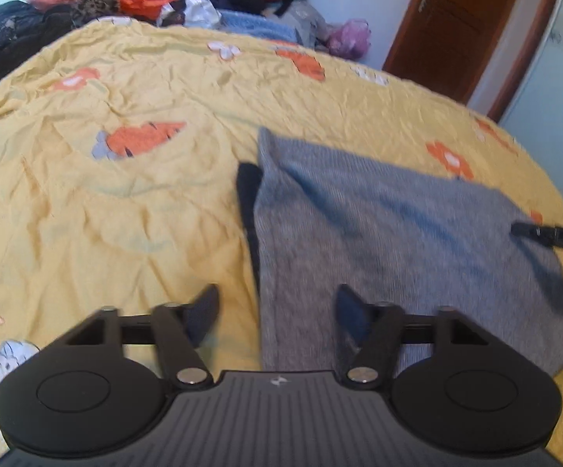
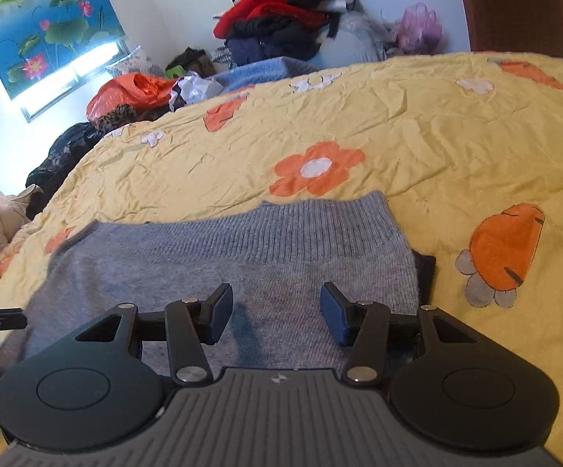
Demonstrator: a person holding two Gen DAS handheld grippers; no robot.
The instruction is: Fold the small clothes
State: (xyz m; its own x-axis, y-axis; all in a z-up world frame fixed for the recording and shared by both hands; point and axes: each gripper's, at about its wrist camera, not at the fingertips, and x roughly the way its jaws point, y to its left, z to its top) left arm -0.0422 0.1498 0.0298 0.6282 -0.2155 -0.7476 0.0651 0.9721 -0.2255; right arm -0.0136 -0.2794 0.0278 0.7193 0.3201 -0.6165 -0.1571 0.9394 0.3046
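A grey knitted garment [image 1: 379,233] lies folded flat on the yellow flowered bedspread [image 1: 106,194]. A dark layer [image 1: 248,194] peeks out along its left edge. My left gripper [image 1: 277,307] hovers open over that left edge, with nothing pinched between its pads. In the right wrist view the same garment [image 2: 242,257] shows its ribbed hem toward the far side. My right gripper [image 2: 277,303] stands open just above it, with no cloth between its pads. A black finger of the right gripper [image 1: 546,235] pokes in at the garment's right side.
A heap of clothes and bags [image 2: 281,27] is piled against the far wall beyond the bed. An orange plastic bag [image 2: 133,93] and dark clothes [image 1: 9,35] lie at the far left. A wooden door [image 1: 456,27] stands at the right.
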